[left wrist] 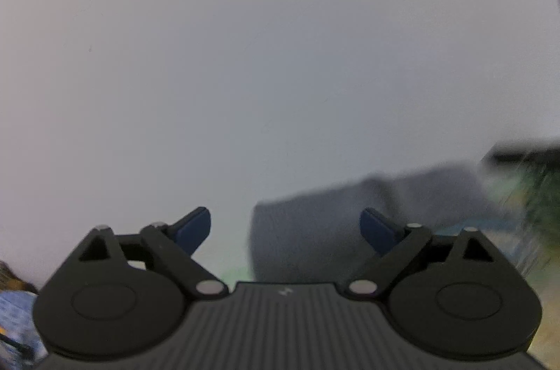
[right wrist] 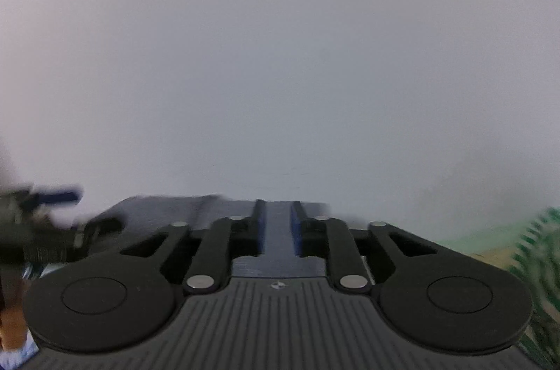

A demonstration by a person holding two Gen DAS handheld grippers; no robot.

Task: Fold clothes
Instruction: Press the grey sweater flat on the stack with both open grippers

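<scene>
Gripping a fold of dark grey cloth (right wrist: 278, 230) between its two blue pads, the right gripper (right wrist: 278, 212) has its jaws drawn close together, and the fabric fills the narrow gap between them and spreads back under the fingers. Off to its left a blurred second tool shows: the left gripper (left wrist: 285, 226), which in its own view stands with jaws wide apart and nothing between them. Beyond those open fingers the same grey garment (left wrist: 350, 216) hangs or lies ahead and to the right, apart from the pads.

My guess is that the cloth is light, soft and limp, so it will sag and swing from one pinch; a hem or corner is the sensible place for the free tool to take hold, well away from the held point, so the piece can be stretched flat.

Count: two grippers, one garment that I can make out. Behind everything is a plain pale wall (left wrist: 245, 37), and a green patterned surface (right wrist: 539, 251) shows at the right edge
</scene>
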